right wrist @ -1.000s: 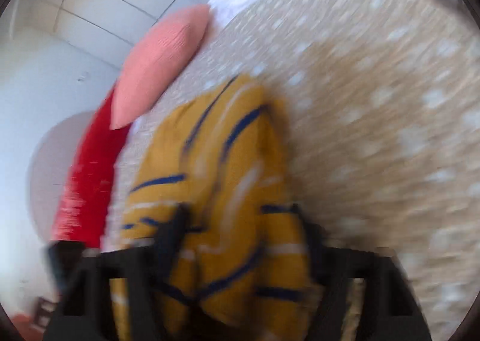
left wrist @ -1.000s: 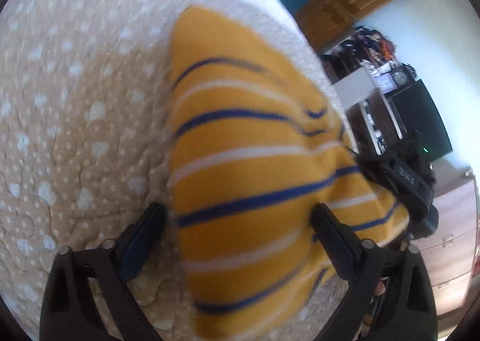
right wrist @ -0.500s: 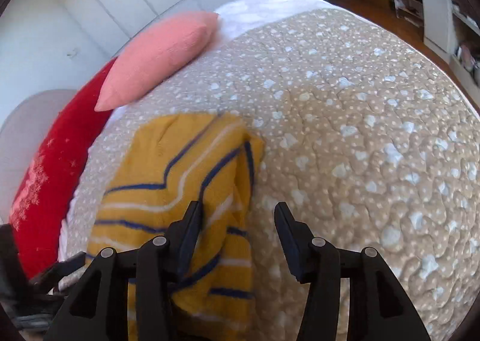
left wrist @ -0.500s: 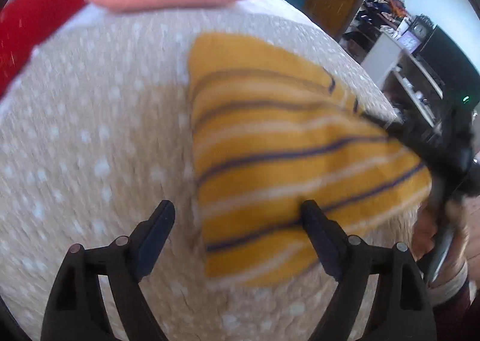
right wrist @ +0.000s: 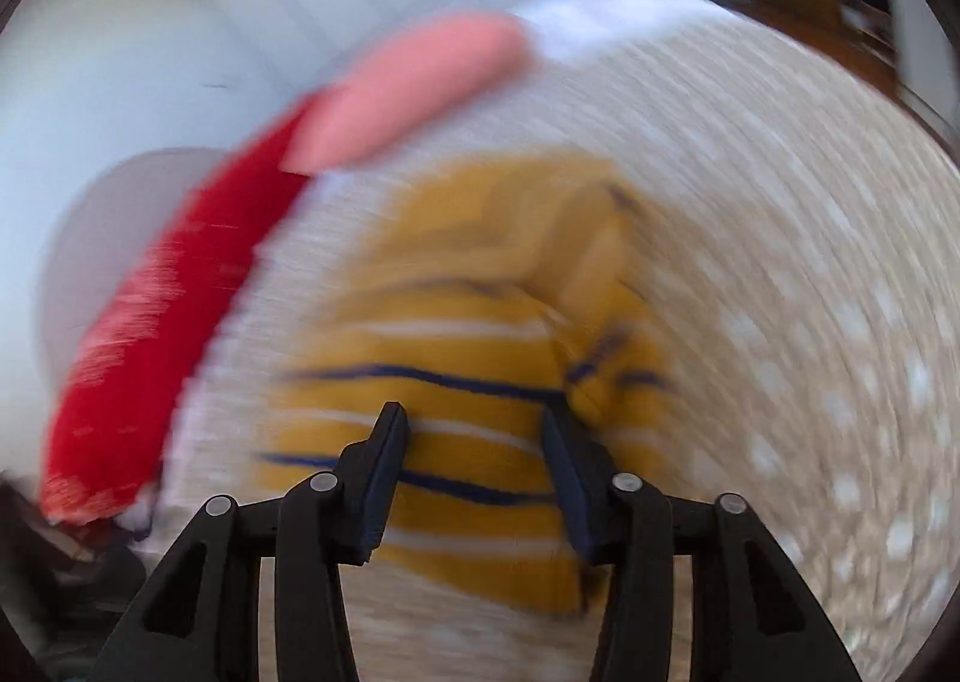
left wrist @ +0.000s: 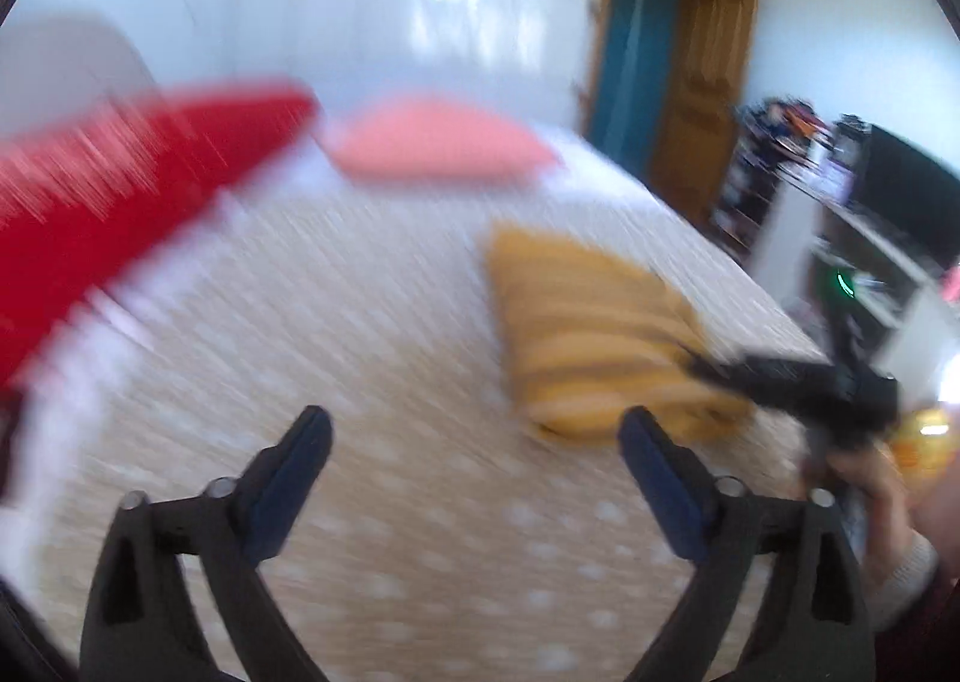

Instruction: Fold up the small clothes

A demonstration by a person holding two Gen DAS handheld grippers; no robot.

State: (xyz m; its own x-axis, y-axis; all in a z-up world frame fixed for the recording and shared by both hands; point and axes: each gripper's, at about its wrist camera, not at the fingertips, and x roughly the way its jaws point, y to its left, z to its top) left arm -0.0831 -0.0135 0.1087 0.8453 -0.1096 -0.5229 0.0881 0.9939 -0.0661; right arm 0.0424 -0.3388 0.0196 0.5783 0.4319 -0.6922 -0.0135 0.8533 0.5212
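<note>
Yellow striped garment (left wrist: 594, 334) lies folded into a compact bundle near the bedspread's (left wrist: 360, 322) right edge. Left gripper (left wrist: 474, 436) spread, empty; right gripper (right wrist: 474, 436) parted, gripping nothing. Folding appears complete.

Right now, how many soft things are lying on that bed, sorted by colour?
Yellow striped garment: 1
Pink pillow: 1
Red pillow: 1
Total: 3, all on the beige dotted bedspread.

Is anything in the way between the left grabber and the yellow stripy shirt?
Nothing visible. Only bare bedspread lies between the open left gripper and the shirt. The right gripper touches its far side.
</note>
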